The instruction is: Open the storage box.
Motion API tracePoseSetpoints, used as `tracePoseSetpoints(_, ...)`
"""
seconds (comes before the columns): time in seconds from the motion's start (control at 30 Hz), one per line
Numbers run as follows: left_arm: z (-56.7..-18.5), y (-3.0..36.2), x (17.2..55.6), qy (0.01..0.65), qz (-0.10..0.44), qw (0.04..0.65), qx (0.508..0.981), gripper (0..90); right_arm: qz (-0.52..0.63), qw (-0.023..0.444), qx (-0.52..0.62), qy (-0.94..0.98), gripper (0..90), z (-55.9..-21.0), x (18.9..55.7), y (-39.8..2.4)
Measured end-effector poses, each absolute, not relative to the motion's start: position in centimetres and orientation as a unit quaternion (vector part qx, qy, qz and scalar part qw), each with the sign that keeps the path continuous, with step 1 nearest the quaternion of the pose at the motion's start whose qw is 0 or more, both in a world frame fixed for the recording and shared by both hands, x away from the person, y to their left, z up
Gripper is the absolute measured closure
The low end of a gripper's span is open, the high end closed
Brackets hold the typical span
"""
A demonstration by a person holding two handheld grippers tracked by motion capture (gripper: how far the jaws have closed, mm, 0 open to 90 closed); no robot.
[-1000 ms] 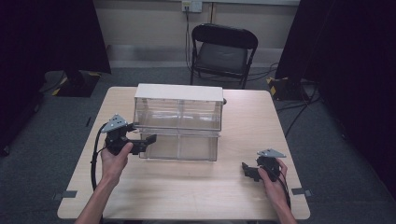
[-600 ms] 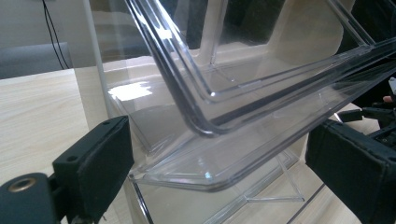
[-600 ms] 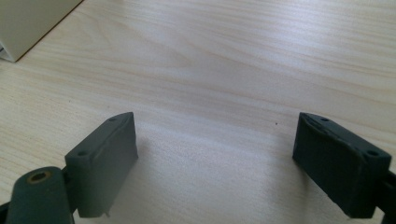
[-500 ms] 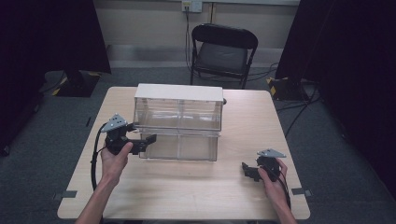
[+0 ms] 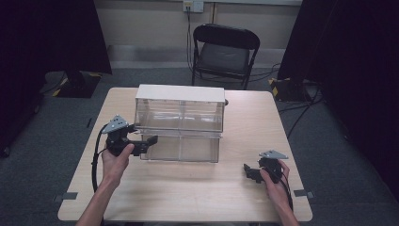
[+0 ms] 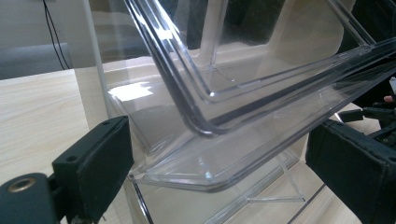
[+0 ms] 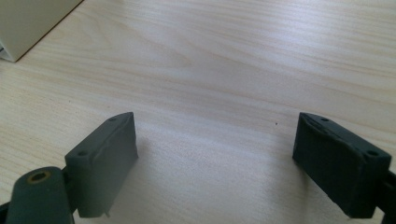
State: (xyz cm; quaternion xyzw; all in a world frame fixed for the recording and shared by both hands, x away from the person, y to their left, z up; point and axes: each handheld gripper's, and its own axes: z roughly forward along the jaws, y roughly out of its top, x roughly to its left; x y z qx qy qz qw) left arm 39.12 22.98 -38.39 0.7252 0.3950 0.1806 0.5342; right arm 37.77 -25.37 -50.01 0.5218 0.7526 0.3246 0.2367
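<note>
Your left gripper [image 5: 149,141] sits at the near-left corner of the clear drawer unit [image 5: 181,123] mid-table; its jaws stand wide on either side of the lower drawer [image 6: 243,140], which is tilted and partly pulled out, pads not pressing it. Your right gripper [image 5: 248,170] rests on the table [image 5: 263,117], well apart from the unit, jaws wide over bare wood.

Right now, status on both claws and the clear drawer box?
Left claw open at the drawer box, lower drawer front. Right claw open over bare table. Nothing in the way.
</note>
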Motion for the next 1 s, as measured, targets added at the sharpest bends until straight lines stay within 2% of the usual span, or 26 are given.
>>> tracePoseSetpoints(1.0,-38.44,22.81,39.22,0.396,0.185,0.527,0.729,6.8,0.324,0.237,0.522,0.752,13.0,-50.01,37.76,-25.36)
